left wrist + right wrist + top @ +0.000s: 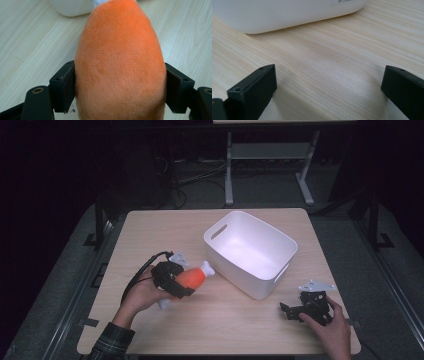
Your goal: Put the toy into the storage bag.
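From the high view, your left gripper [186, 281] has its jaws clamped on the orange plush drumstick [194, 277], whose white bone end points toward the white bin [250, 252]. The toy sits just beside the bin's near-left wall, not yet over its rim. Your right gripper [292, 311] rests low by the table [225, 325] near the bin's right corner, holding nothing.

In the left gripper view, the pads [68, 82] press into both flanks of the plush drumstick [120, 65] — a firm hold — with the white bin [72, 6] ahead.

In the right gripper view, the jaws stand wide apart over bare table [332, 65], the white bin [287, 12] just beyond.

By my reading, the pick is done — the carry over the rim and the release inside the bin remain.
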